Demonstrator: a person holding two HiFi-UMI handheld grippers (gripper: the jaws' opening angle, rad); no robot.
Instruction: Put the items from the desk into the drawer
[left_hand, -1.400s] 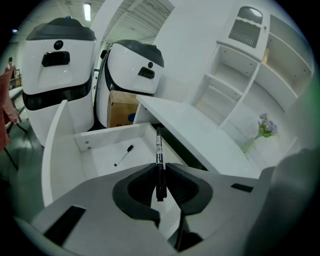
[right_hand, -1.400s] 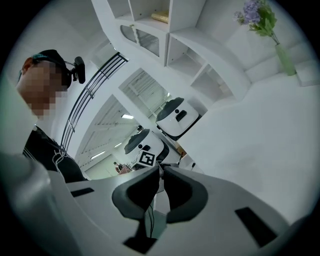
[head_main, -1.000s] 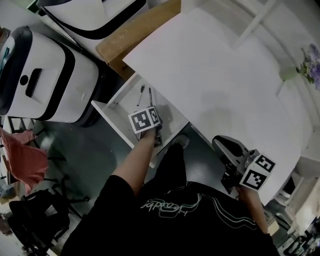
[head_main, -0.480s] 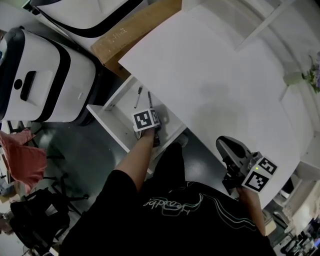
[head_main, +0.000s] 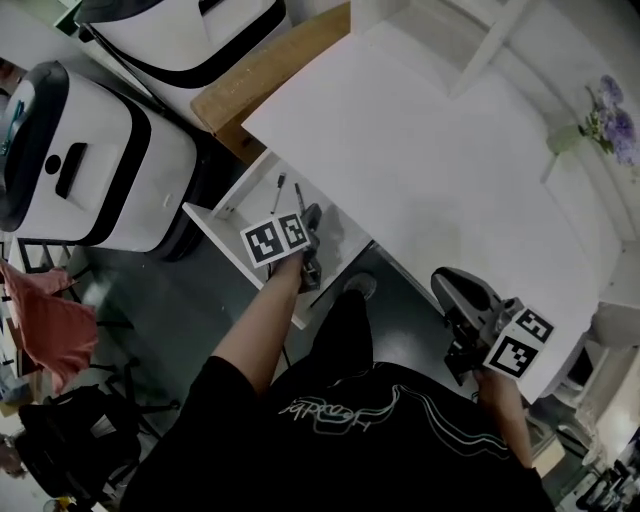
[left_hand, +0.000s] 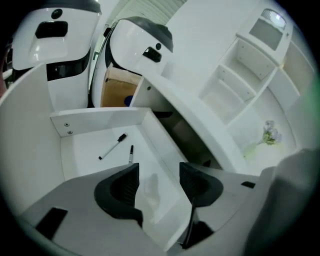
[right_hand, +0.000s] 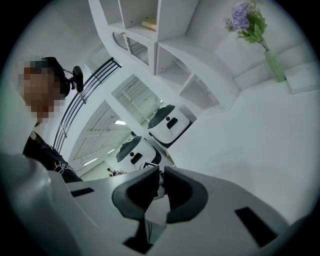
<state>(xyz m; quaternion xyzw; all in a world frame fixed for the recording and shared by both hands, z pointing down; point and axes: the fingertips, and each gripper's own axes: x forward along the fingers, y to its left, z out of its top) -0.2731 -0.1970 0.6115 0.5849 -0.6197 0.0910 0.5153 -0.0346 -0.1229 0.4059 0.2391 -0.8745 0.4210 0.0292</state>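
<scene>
Left gripper (left_hand: 159, 176) just opened, maybe empty; pens (left_hand: 112, 146) beyond

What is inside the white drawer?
Two pens lie apart on the drawer floor: a white marker and a shorter dark pen. The left hand-held gripper, its jaws just opening and empty, hides the near floor.

Right tongs (right_hand: 160, 173) together, white desk (right_hand: 260, 145), flower vase (right_hand: 273, 64)

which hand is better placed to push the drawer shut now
Left. The left gripper hangs over the open drawer, jaws just opened, nothing between them. The right gripper is off by the desk edge.
</scene>
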